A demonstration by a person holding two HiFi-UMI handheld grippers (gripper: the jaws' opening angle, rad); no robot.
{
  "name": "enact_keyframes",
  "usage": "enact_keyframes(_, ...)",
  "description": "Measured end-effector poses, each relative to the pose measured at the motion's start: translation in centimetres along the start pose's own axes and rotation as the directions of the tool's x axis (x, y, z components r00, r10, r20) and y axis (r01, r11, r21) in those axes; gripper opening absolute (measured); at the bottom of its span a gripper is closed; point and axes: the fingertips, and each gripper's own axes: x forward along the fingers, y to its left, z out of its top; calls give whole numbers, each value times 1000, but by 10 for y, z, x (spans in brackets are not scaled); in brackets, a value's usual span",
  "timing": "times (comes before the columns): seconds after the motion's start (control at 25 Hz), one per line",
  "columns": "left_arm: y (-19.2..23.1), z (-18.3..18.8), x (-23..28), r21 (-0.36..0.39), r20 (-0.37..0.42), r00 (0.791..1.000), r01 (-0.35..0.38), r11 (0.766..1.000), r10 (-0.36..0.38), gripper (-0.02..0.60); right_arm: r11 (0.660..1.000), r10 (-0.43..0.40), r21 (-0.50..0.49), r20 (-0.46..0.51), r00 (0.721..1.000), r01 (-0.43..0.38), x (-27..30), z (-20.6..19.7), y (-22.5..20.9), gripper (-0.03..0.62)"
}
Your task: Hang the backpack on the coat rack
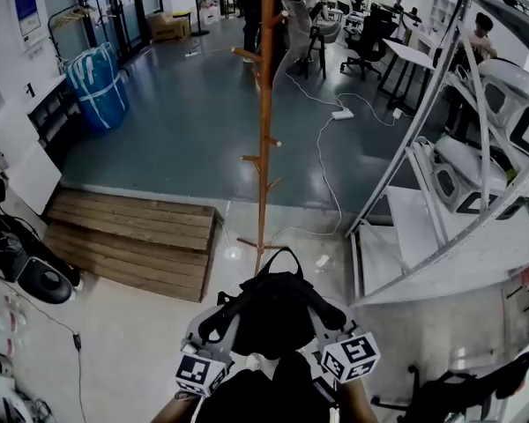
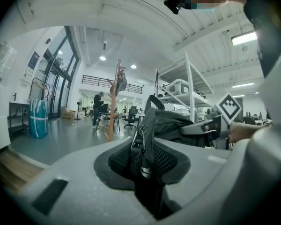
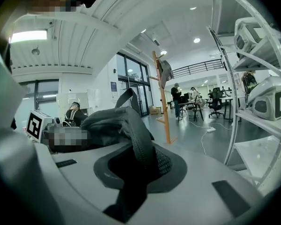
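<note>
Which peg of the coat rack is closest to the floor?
The short peg on the right of the coat rack pole, just above the feet. All other pegs sit higher.

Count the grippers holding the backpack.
2. The left gripper grips the backpack on its left side, the right gripper on its right. No other gripper shows.

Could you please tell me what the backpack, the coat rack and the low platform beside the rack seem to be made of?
Backpack: black woven fabric, matte, with mesh padding; it folds and sags softly.
Coat rack: probably wood, with a smooth orange-brown finish on a slim pole with short pegs; painted metal can't be ruled out.
Platform: bare wooden planks, with visible board seams and a dull brown surface.
</note>
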Motion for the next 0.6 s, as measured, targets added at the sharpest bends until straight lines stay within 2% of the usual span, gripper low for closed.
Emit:
enact_keyframes(0.16, 16, 8, 18, -12, 14, 1000, -22, 1000, 22, 94, 1000, 23, -5, -7, 1000, -24, 24, 12, -11, 54)
enact_keyframes(0.48, 37, 23, 62, -21, -50, 997, -60, 998, 59, 94, 995, 100, 12, -2, 995, -100, 69, 32, -44, 54)
enact_keyframes(0.6, 47, 33, 85, -5, -26, 997, -69, 998, 69, 92, 991, 131, 5, 6, 991, -131, 85, 46, -60, 54)
